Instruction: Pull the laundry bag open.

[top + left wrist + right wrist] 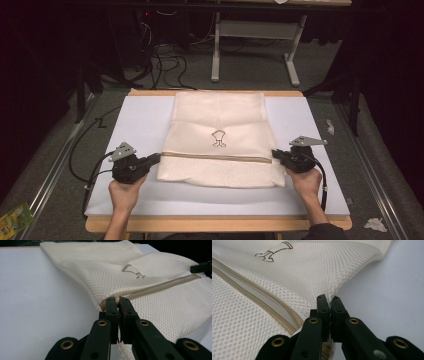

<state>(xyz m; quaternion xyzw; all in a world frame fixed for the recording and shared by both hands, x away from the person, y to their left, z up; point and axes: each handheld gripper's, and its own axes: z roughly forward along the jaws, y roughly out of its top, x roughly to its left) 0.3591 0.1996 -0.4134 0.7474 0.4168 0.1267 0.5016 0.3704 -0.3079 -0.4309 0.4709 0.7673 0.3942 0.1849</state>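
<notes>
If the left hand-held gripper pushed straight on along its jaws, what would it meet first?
The left hand-held gripper is already clamped on the mesh bag at its zipper end; going on, it would likely just push further into that bag.

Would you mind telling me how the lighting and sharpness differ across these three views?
High view: the white board and mesh bag are evenly lit, the room behind nearly black, detail soft. Left gripper view: the left claw on the zipper end is crisp, the far bag edge softer. Right gripper view: the weave is sharp near the right claw, the near linkage blurred.
</notes>
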